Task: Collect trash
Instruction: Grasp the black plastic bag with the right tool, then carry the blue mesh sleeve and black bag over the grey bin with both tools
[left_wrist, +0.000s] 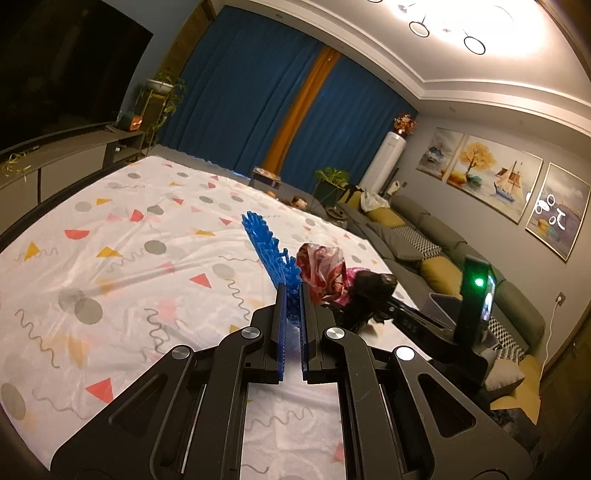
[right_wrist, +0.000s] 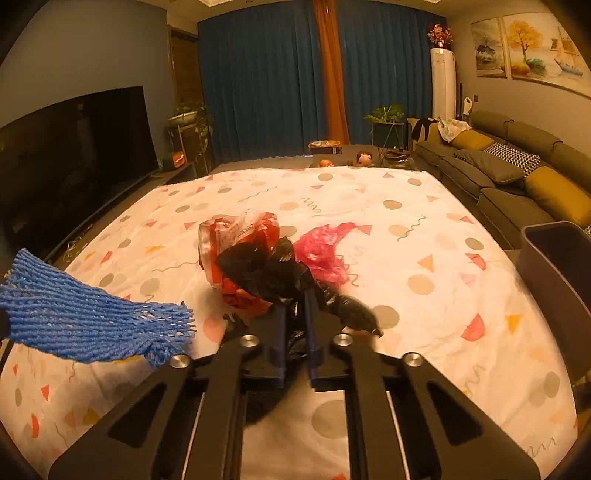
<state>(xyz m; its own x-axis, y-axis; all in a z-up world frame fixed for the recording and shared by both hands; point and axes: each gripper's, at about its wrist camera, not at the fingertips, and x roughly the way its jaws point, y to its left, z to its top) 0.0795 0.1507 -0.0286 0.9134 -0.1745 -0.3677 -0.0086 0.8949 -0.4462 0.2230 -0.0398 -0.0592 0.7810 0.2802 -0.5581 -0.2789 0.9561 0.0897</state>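
Observation:
My left gripper (left_wrist: 293, 295) is shut on a blue foam net (left_wrist: 271, 256) and holds it above the patterned sheet (left_wrist: 122, 236). The net also shows at the left of the right wrist view (right_wrist: 85, 317). My right gripper (right_wrist: 295, 308) is shut on a black plastic bag (right_wrist: 266, 269), lifted a little over the sheet (right_wrist: 424, 240). A red-and-white plastic bag (right_wrist: 236, 236) and a pink plastic bag (right_wrist: 325, 247) lie just beyond the black one. In the left wrist view the right gripper (left_wrist: 373, 291) sits to the right of the net, next to the red-and-white bag (left_wrist: 321, 269).
A dark grey bin (right_wrist: 557, 266) stands at the sheet's right edge; it also shows in the left wrist view (left_wrist: 443, 304). A grey sofa with yellow cushions (right_wrist: 517, 173) runs along the right. A TV (right_wrist: 74, 158) stands at the left. Blue curtains (right_wrist: 266, 81) hang at the back.

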